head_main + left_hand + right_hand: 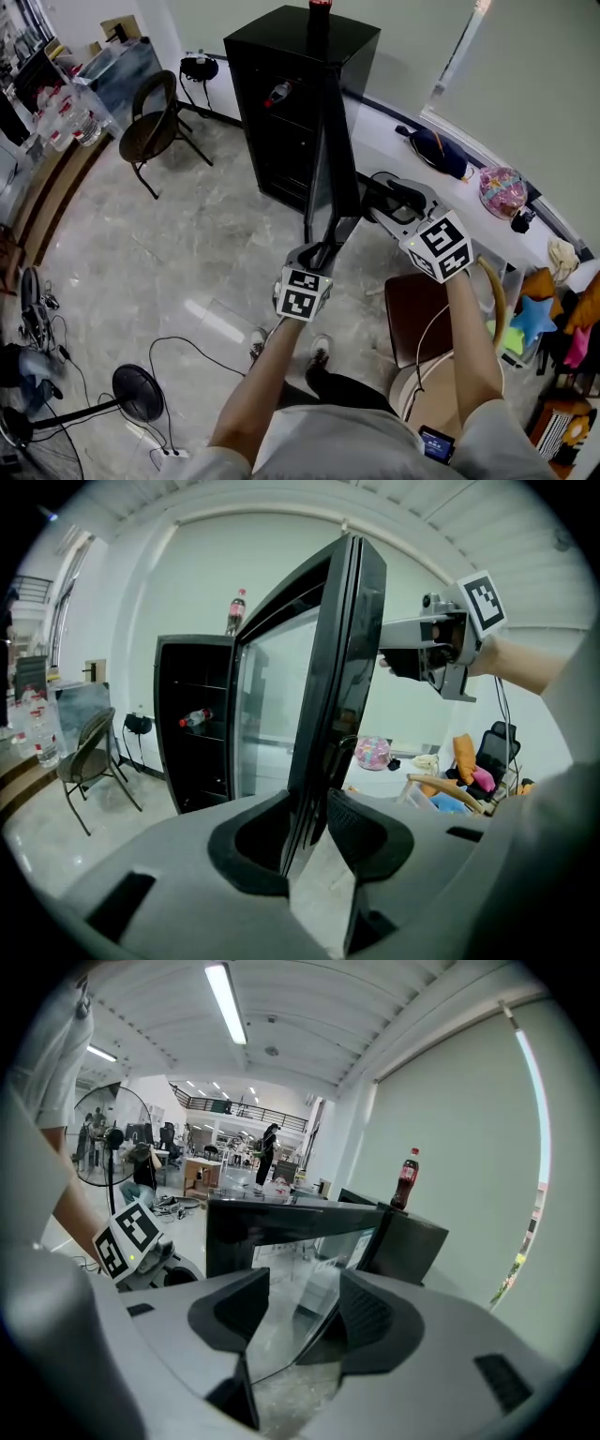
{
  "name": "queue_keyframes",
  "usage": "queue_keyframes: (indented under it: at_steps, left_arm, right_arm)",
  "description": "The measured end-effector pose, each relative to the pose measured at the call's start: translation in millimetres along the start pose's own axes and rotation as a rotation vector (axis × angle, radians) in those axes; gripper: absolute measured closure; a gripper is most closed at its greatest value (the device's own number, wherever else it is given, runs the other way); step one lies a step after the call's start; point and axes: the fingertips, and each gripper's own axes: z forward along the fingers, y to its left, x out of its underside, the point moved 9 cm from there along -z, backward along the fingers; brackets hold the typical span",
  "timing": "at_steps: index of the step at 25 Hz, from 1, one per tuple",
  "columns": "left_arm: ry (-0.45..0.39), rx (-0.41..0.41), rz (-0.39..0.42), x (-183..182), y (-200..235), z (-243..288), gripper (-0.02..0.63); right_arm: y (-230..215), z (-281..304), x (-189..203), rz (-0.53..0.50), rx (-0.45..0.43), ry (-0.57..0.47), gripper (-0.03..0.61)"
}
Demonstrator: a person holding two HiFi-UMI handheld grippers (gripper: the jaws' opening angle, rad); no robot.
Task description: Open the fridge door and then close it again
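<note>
One of the two stages appears complete: the fridge door [323,178] stands swung well out from the black fridge cabinet [281,56], with the shelves exposed and a bottle [278,94] lying on one of them. A second bottle [320,7] stands on the cabinet top. What is left, by this reading, is the return swing until the door seats against the cabinet; whether the opening swing has reached its limit cannot be told.

Left claw [307,827]: set astride the free vertical edge of the door, one jaw on each face. The pads lie close against the door, so the state is judged a light hold on the door edge at a medium gap. The left forearm reaches forward from the body and the claw tilts somewhat downward.

Right claw [302,1312]: jaws apart with nothing between them. It hangs just beside the door face turned away from the cabinet, above the left claw; contact cannot be confirmed. The right forearm is raised and extended, and the claw points towards the glass.
</note>
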Motion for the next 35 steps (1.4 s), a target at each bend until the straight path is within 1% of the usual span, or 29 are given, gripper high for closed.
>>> queue_keyframes:
  at_steps: [3,5,12,18,21,27,31,35]
  left_arm:
    - [0.001,0.011,-0.047,1,4,-1,0.495]
    - [0.002,0.01,-0.064,1,5,-2,0.494]
    - [0.004,-0.028,-0.066,1,15,-6,0.5]
    - [0.013,-0.052,-0.074,4,28,-18,0.5]
    - [0.016,-0.064,-0.086,3,36,-21,0.502]
    - [0.033,-0.05,-0.101,6,61,-36,0.502]
    - [0.045,-0.056,-0.085,5,79,-43,0.502]
    - [0.053,-0.059,-0.079,4,102,-49,0.502]
  right_arm:
    - [-2,5,-7,-0.013,-0.015,-0.011,0.351]
    - [-4,10,-12,-0.024,-0.028,-0.018,0.353]
    - [-17,38,-28,-0.053,-0.077,-0.057,0.356]
    - [-26,54,-47,-0.113,-0.119,-0.093,0.356]
    - [-32,64,-54,-0.148,-0.133,-0.087,0.356]
    - [-24,86,-72,-0.246,-0.151,-0.064,0.356]
    - [-22,106,-82,-0.366,-0.154,-0.009,0.356]
    - [-23,125,-100,-0.474,-0.161,0.014,0.356]
